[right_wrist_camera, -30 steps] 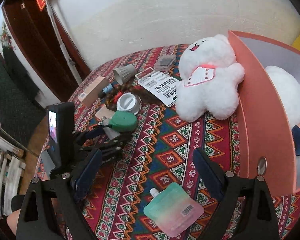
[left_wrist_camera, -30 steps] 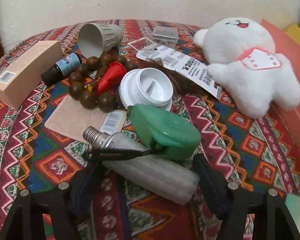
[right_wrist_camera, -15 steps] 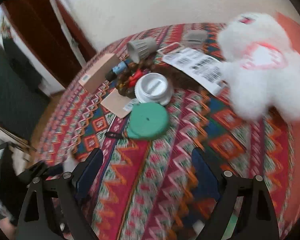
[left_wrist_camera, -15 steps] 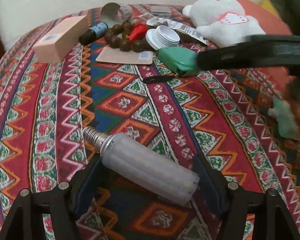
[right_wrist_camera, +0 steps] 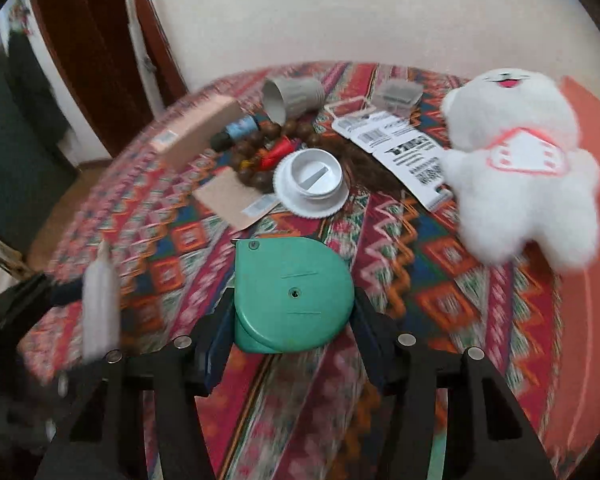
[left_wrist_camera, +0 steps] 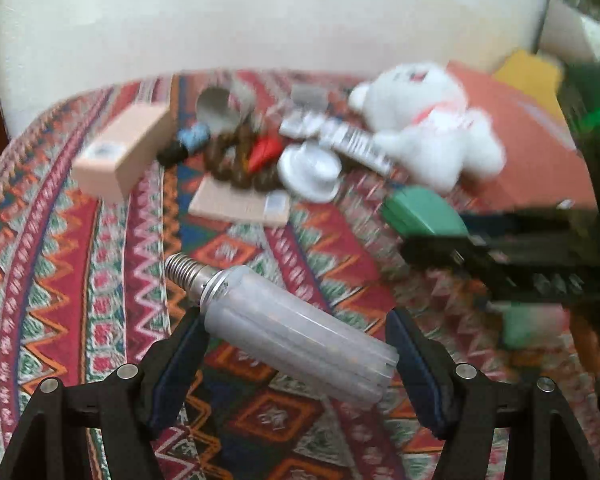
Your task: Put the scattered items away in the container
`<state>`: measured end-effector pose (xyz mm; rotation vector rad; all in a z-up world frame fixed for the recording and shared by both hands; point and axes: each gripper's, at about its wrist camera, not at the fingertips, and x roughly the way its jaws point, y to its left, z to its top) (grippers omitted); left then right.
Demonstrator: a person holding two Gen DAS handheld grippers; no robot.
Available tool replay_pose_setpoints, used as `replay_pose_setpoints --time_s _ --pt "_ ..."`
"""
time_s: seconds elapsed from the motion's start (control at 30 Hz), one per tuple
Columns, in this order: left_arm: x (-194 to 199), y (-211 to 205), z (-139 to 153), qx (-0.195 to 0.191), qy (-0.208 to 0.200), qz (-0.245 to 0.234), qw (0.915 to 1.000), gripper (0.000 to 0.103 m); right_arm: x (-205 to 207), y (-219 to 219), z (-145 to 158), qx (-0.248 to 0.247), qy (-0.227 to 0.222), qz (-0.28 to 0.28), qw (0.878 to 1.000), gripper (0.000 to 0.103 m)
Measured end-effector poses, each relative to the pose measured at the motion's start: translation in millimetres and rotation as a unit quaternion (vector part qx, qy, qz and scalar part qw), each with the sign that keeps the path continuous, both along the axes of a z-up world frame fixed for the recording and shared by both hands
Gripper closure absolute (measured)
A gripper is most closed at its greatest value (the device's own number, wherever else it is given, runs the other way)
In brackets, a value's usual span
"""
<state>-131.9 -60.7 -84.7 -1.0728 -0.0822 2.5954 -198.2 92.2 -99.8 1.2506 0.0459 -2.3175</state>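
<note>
Frosted white bulb (left_wrist_camera: 296,336) clamped crosswise in left gripper (left_wrist_camera: 296,354); green tape measure (right_wrist_camera: 292,294) pinched by right gripper (right_wrist_camera: 292,330), above patterned surface (right_wrist_camera: 420,280).

Left wrist view: low over the patterned tablecloth (left_wrist_camera: 80,280), facing the pale wall, close behind a frosted corn-style bulb (left_wrist_camera: 296,332). Right wrist view: higher, angled down, close behind a green tape measure (right_wrist_camera: 292,296). Shared by both: white plush toy (left_wrist_camera: 432,128) (right_wrist_camera: 520,168), white cap (left_wrist_camera: 312,168) (right_wrist_camera: 312,180), tan box (left_wrist_camera: 120,148) (right_wrist_camera: 196,128).
</note>
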Motion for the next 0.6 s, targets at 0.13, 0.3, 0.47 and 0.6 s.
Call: replay_pose_setpoints --time_s 0.13,0.3,0.47,0.6 --pt "15.2 -3.7 26.0 0.018 0.038 -0.002 0.9991 0.027 21.8 15.1 37.8 -0.047 0.027 -0.003 0.999 0.045" --pt "32.6 -11.9 48.1 0.030 0.069 -0.005 0.9972 0.027 42.4 16.0 80.6 -0.074 0.075 0.011 0.994 0.045" --pt "34.9 -20.6 58.4 0.047 0.078 -0.002 0.9958 0.027 61.0 14.7 99.5 -0.076 0.099 0.019 0.992 0.045" --pt "35.6 -22.8 62.0 0.054 0.079 0.000 0.9954 0.027 70.5 14.0 110.1 -0.075 0.112 0.023 0.991 0.045"
